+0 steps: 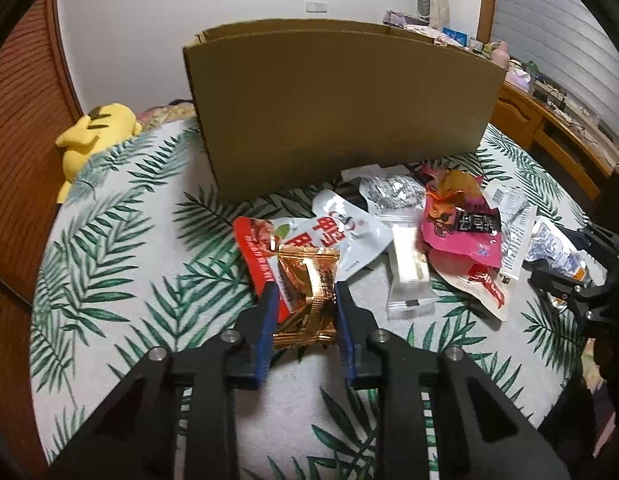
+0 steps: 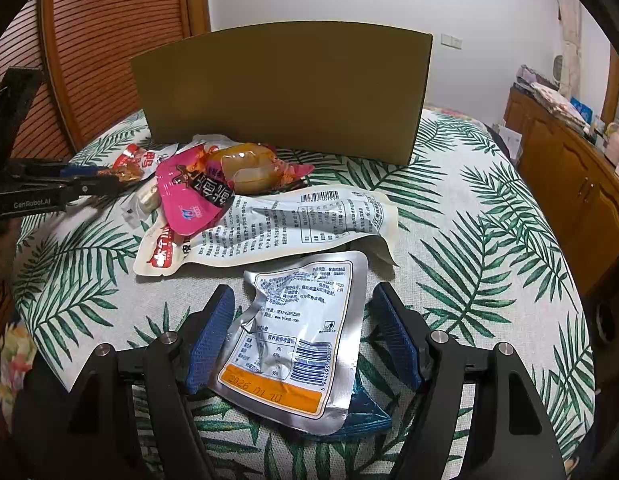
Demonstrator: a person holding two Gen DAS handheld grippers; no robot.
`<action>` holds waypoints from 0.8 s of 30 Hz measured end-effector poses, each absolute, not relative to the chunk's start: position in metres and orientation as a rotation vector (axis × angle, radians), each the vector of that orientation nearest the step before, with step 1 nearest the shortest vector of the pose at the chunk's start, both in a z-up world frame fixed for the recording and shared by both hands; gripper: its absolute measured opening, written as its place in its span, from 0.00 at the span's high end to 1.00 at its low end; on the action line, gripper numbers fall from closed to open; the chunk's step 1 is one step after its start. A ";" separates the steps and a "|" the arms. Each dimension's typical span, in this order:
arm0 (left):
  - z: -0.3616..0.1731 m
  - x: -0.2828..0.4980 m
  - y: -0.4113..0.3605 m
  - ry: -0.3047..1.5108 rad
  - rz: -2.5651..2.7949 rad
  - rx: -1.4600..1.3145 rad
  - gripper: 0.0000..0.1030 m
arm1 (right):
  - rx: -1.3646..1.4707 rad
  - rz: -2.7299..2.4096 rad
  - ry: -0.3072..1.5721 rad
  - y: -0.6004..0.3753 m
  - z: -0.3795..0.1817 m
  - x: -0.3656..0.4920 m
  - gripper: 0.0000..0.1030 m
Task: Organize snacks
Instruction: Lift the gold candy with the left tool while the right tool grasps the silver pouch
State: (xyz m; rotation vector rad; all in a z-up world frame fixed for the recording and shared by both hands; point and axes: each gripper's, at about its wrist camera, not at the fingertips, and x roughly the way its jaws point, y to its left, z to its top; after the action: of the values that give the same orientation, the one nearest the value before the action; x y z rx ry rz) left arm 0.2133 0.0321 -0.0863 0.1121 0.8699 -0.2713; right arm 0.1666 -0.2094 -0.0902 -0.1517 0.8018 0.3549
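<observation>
Snacks lie heaped at mid-frame before the cardboard box (image 1: 341,108) – presumably their destination. A gold packet (image 1: 307,300) is pinched by the left hand-held gripper (image 1: 305,300); the right hand-held gripper (image 2: 301,312) is held spread around a silver pouch (image 2: 301,332) – not yet gripped.

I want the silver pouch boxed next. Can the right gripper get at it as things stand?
Probably yes: the right gripper stands open with the silver pouch already between its fingers, nothing lying on top.
</observation>
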 end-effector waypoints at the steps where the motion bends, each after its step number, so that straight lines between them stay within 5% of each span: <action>1: -0.085 0.212 0.033 0.863 -0.268 0.113 0.76 | -0.152 0.355 0.803 -0.209 -0.090 0.167 0.29; 24: -0.067 0.145 0.033 0.761 -0.307 -0.040 0.76 | -0.225 0.424 0.898 -0.210 -0.085 0.177 0.29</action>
State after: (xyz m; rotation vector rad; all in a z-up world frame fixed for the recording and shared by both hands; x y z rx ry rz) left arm 0.1452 0.0328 -0.0675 -0.0398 0.7608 -0.3070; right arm 0.1770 -0.2102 -0.0853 -0.2247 0.8979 0.4245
